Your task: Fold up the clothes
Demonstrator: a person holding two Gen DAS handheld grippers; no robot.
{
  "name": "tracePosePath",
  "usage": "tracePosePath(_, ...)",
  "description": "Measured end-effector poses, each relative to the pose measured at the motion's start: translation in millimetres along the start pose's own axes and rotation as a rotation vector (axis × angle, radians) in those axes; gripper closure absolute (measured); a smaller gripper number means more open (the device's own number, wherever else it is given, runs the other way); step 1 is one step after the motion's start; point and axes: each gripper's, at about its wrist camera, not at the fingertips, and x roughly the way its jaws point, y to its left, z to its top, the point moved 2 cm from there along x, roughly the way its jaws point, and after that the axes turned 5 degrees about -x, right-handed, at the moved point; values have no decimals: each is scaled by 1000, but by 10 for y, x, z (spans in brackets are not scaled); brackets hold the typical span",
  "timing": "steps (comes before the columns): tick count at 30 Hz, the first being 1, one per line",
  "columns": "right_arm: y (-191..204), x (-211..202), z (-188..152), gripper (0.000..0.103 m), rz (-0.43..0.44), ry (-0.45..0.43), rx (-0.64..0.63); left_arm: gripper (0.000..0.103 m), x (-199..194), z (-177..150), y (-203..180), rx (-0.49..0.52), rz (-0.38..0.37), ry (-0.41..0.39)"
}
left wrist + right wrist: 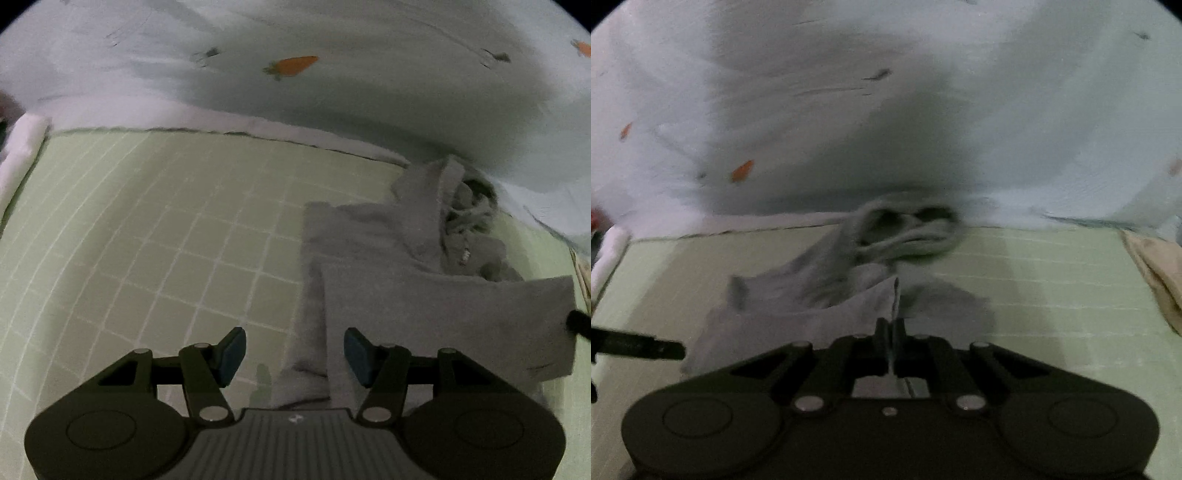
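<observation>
A grey hoodie (pixel 424 288) lies partly folded on a green checked mat (pixel 166 229), its hood (pixel 465 199) bunched at the far end. My left gripper (pixel 294 350) is open and empty, hovering over the hoodie's near left edge. In the right wrist view my right gripper (pixel 891 326) is shut on a lifted fold of the grey hoodie (pixel 812 295), holding the cloth edge upright above the mat (pixel 1052 295). The hood (pixel 908 232) lies beyond it. The tip of the right gripper (pixel 580 322) shows at the far right of the left wrist view.
A pale blue sheet with carrot prints (pixel 295 66) rises behind the mat. A white rolled edge (pixel 22 147) runs along the mat's left side. A beige cloth (pixel 1156 273) lies at the mat's right edge. The left gripper's finger (pixel 639 345) pokes in from the left.
</observation>
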Motion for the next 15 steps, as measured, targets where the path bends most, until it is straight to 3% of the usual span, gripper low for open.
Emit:
tracePosePath(8,-302,254,-306,100,-71,111,74,43,218,-194,-213,92,35,93)
tracePosePath(15,-376,400,-462,96,-70,177,116,28,287,-181,-121,52,53,131)
